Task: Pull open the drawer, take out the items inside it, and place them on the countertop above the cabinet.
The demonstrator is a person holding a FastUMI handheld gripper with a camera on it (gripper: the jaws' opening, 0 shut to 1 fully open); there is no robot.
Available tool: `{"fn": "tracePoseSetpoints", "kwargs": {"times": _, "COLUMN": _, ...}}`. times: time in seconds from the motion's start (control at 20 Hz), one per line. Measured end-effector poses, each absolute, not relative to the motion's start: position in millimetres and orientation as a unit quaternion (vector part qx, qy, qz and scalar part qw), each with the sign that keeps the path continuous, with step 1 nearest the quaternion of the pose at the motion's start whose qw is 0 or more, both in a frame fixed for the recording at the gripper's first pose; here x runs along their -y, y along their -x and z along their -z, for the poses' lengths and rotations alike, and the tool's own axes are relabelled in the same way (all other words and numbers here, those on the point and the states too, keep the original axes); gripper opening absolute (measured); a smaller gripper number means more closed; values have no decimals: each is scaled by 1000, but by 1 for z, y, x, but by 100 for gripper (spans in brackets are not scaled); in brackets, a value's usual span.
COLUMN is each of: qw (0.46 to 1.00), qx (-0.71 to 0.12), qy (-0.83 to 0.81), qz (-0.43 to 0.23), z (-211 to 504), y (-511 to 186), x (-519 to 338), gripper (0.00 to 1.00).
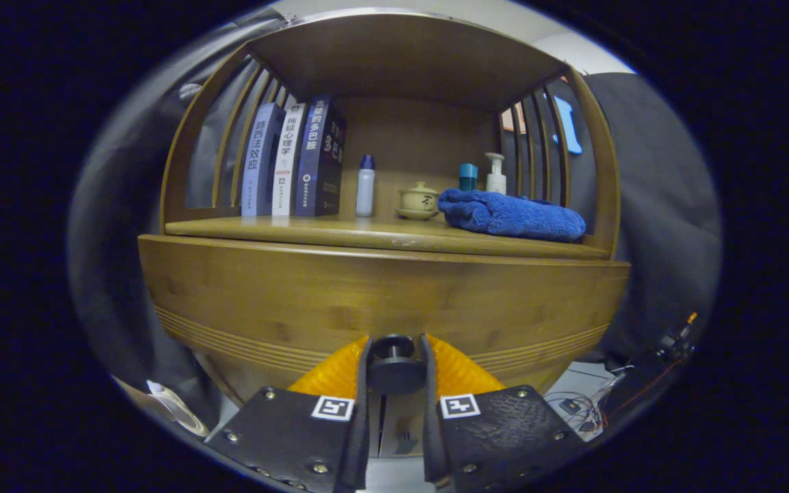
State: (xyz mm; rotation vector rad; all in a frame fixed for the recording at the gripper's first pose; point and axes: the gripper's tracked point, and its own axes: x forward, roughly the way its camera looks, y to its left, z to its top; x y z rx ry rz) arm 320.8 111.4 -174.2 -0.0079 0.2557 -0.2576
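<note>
The gripper (394, 373) has its fingers closed snugly around the round dark knob (394, 363) on the wooden drawer front (381, 301), below the desk (367, 236). The knob looks rigid and smooth, the only sensible hold; the drawer probably slides stiffly, so a straight pull suits.

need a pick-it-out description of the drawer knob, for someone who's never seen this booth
Start at the wooden cabinet with books, bottles and a blue towel on its countertop. Drop down its broad drawer front to the bottom middle. There the drawer knob, a dark round peg, sits between the fingers of the gripper, which close on it; it is the only dark thing standing out from that plain wood.
</note>
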Motion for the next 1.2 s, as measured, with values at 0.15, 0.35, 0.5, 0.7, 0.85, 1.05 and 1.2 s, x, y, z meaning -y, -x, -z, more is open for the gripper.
{"fn": "tracePoseSetpoints", "kwargs": {"times": 0.15, "qw": 983, "qx": -137, "qy": -2, "qz": 125, "z": 173, "y": -296, "x": -115, "gripper": 32}}
{"fn": "tracePoseSetpoints", "kwargs": {"times": 0.35, "qw": 979, "qx": -156, "qy": -2, "qz": 128, "z": 171, "y": -270, "x": -118, "gripper": 32}}
{"fn": "tracePoseSetpoints", "kwargs": {"times": 0.5, "qw": 978, "qx": -163, "qy": -4, "qz": 128, "z": 170, "y": -251, "x": -122, "gripper": 32}}
{"fn": "tracePoseSetpoints", "kwargs": {"times": 0.7, "qw": 977, "qx": -171, "qy": -15, "qz": 127, "z": 168, "y": -230, "x": -128, "gripper": 32}}
{"fn": "tracePoseSetpoints", "kwargs": {"times": 0.85, "qw": 976, "qx": -178, "qy": -12, "qz": 126, "z": 168, "y": -213, "x": -127, "gripper": 32}}
{"fn": "tracePoseSetpoints", "kwargs": {"times": 1.05, "qw": 975, "qx": -186, "qy": -18, "qz": 118, "z": 172, "y": -197, "x": -130, "gripper": 32}}
{"fn": "tracePoseSetpoints", "kwargs": {"times": 1.2, "qw": 976, "qx": -187, "qy": -12, "qz": 114, "z": 171, "y": -189, "x": -135, "gripper": 32}}
